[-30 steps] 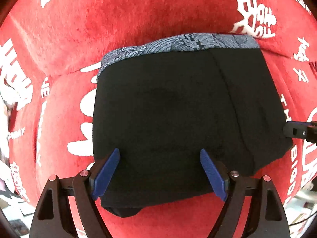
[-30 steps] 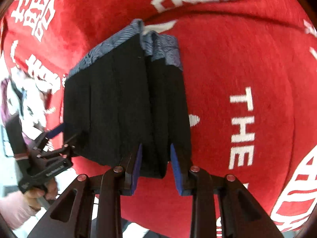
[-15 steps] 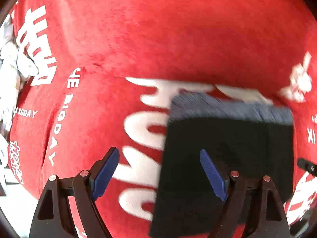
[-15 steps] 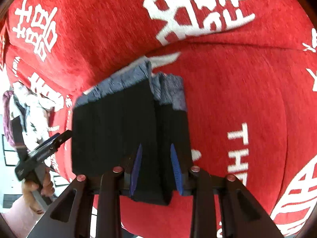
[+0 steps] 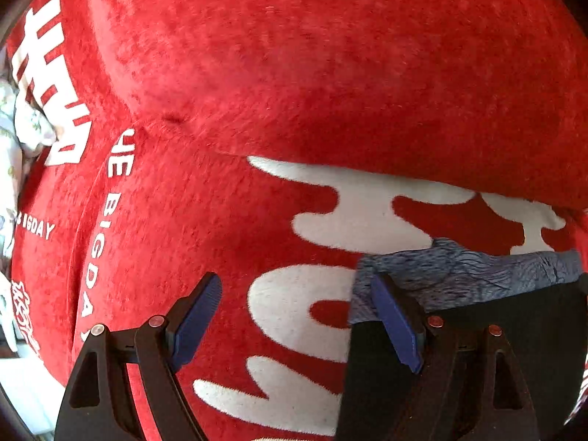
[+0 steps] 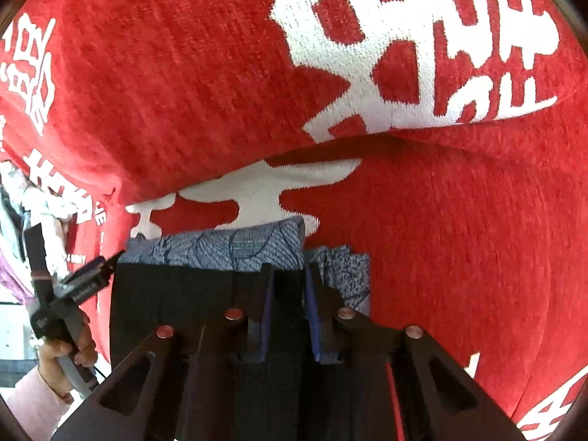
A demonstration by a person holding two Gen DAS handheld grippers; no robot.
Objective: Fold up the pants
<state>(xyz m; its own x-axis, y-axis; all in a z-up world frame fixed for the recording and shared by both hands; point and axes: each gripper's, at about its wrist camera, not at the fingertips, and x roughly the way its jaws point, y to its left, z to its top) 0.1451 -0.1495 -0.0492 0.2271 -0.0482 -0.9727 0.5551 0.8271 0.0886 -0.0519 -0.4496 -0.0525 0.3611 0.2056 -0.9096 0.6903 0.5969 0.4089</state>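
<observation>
The folded black pants [image 6: 176,294] with a blue-grey patterned waistband [image 6: 228,246] lie on a red sofa cover [image 6: 459,239] printed with white characters. My right gripper [image 6: 289,275] points down at them near the waistband. Its jaws are closing, and a fold of black fabric is pinched between the blue pads. My left gripper [image 5: 296,286] stands open over the bare red cover [image 5: 330,73], with nothing between its fingers. In the left wrist view the pants [image 5: 533,330] lie just behind and to the right of its right finger. A person's hand [image 6: 62,356] holds the left gripper's handle.
The sofa's back cushion rises behind the seat, with a crease between them [image 5: 404,169]. A heap of pale patterned clothes [image 5: 22,128] lies at the sofa's left end, also visible at the left edge of the right wrist view [image 6: 22,198].
My left gripper has slid left off the pants, which now sit at its lower right. My right gripper has moved up to the waistband and narrowed on the black fold.
</observation>
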